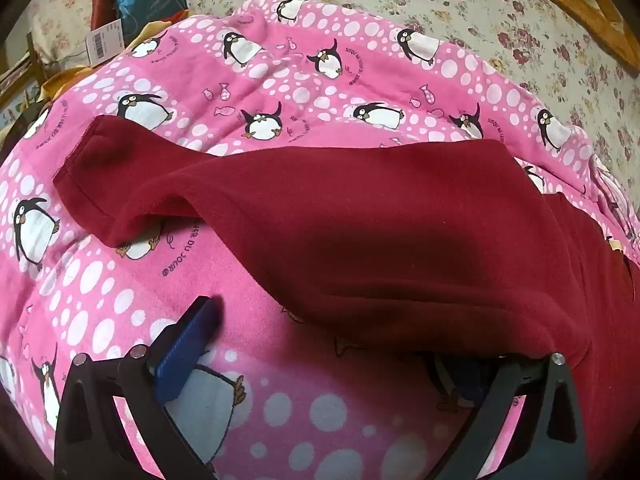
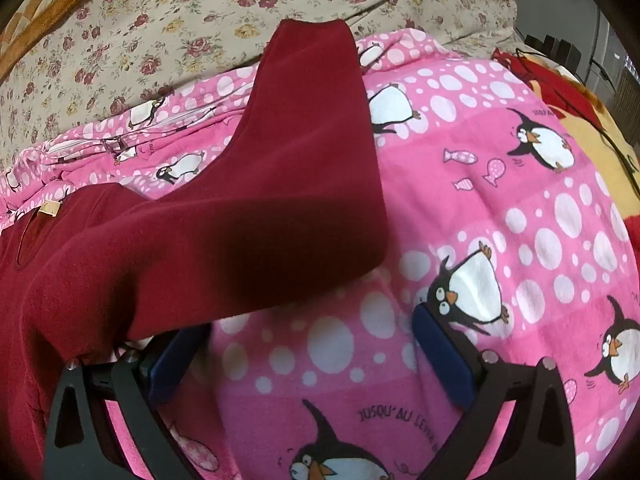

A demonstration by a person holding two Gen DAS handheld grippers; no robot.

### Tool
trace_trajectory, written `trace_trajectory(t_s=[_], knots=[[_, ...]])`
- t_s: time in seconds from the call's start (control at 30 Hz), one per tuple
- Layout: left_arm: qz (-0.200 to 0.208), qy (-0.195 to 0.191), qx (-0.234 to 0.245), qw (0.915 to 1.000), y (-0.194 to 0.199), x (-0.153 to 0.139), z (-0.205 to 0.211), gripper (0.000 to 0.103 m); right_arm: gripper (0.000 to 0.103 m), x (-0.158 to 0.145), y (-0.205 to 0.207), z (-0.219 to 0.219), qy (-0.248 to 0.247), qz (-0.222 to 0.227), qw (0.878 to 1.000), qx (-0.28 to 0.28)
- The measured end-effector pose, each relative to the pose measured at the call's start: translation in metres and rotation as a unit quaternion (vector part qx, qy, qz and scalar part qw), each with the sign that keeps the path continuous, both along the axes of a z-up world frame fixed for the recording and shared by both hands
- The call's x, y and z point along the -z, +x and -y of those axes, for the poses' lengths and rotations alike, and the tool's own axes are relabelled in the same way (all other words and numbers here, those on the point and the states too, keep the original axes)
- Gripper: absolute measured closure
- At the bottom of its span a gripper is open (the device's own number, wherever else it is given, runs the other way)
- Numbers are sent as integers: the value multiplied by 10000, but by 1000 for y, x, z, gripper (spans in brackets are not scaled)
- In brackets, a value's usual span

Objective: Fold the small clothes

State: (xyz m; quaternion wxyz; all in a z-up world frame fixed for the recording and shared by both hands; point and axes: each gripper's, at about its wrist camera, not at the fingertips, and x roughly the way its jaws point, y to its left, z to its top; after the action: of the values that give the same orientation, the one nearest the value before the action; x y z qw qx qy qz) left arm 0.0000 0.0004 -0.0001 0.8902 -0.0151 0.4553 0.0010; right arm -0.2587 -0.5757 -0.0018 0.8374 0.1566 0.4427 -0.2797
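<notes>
1. Left wrist view: a dark red fleece garment (image 1: 400,232) lies spread on a pink penguin-print blanket (image 1: 120,292), with one sleeve reaching toward the blanket's left edge.
2. The left gripper (image 1: 332,344) stands wide apart; its left blue pad (image 1: 186,348) rests on bare blanket, and its right finger is hidden under the garment's near hem, so whether fabric lies between the fingers cannot be told.
3. Right wrist view: the garment (image 2: 240,232) covers the blanket's (image 2: 520,220) left half, a sleeve running up to its far edge and just onto the floral bedsheet (image 2: 160,20) beyond.
4. A small tan label (image 2: 50,209) shows at the collar.
5. The right gripper (image 2: 312,336) is spread open, its left pad (image 2: 176,356) tucked under the garment's edge and its right pad (image 2: 444,356) on bare blanket.
</notes>
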Motion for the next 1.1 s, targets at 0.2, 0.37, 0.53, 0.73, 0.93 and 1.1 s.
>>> trace_trajectory(t_s=[0.2,0.37,0.53,0.73,0.93,1.1], knots=[[3,13,-4,10000,0,0,-1,16,0,0,0,0,-5,2,10000,0],[-8,51,-14,10000,-1,0,2,16,0,0,0,0,-4,3,10000,0],[-252,34,4,9997,-4,-6,2,16,0,0,0,0,-6,10,10000,5],[-210,73,25,9998,-26,-14,3,24,0,0,0,0,25,-51,10000,36],[98,116,68,9999,-49,-35,3,32,0,-16,-7,-10,302,-332,9990,67],[535,131,141,9984,-67,-55,6,32,0,-33,-40,-58,355,9,9994,-63]])
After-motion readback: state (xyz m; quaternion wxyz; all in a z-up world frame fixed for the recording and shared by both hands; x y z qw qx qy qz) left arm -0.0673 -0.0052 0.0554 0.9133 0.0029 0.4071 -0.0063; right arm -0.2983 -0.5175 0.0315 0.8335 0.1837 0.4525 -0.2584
